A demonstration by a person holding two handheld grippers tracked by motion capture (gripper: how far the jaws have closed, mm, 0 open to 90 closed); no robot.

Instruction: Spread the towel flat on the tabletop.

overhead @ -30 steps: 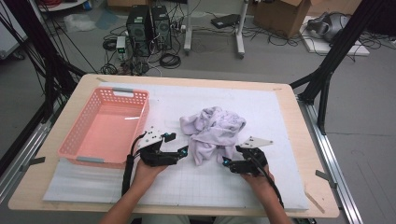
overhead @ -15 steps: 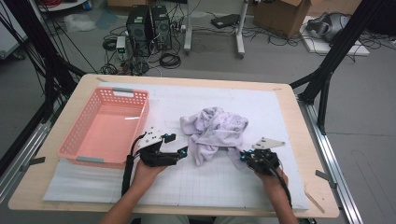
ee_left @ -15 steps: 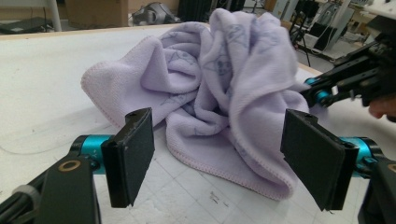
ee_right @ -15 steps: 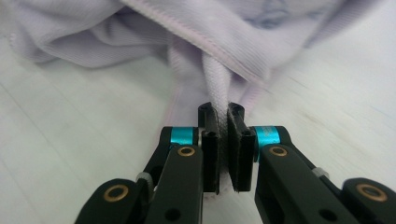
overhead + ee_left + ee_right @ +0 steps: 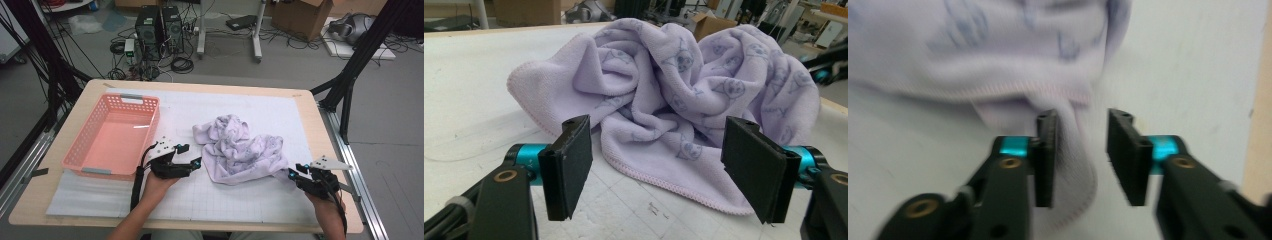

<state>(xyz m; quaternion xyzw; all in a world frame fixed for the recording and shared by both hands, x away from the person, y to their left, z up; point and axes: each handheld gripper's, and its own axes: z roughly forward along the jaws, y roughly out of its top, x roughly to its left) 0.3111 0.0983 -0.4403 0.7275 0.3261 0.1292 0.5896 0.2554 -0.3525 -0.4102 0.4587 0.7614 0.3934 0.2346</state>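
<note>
Wooden table [image 5: 45,200] with a white gridded mat [image 5: 235,192] on top, lab floor with cables behind it. Nearest you, both your forearms come in from the bottom edge of the high view.

Your left gripper [image 5: 192,163] sits on the mat just right of the basket's near corner, pointing right at the towel. Its jaws stand wide with nothing between the pads; in the left gripper view [image 5: 659,172] the near hem of the towel [image 5: 674,107] lies just ahead of the pads, apart from them. Jaws have just been easing slightly narrower.

Your right gripper [image 5: 295,172] is at the near right of the mat, pointing left at the towel's lower right corner. Jaws stand about half apart and have just been opening. In the right gripper view [image 5: 1080,150], blurred, a corner of the towel [image 5: 1070,165] hangs down in the gap, against the left pad; can't tell if it touches the right pad, and the pads don't look clamped on it.

Lavender printed towel [image 5: 237,147] lies crumpled at mid-mat, between the two grippers, well clear of the basket.

Pink plastic basket [image 5: 150,122] sits on the left half of the table, long side running away from you.

Farther back: two computer towers [image 5: 160,25] on the floor and a cardboard box [image 5: 305,15] to the right.
</note>
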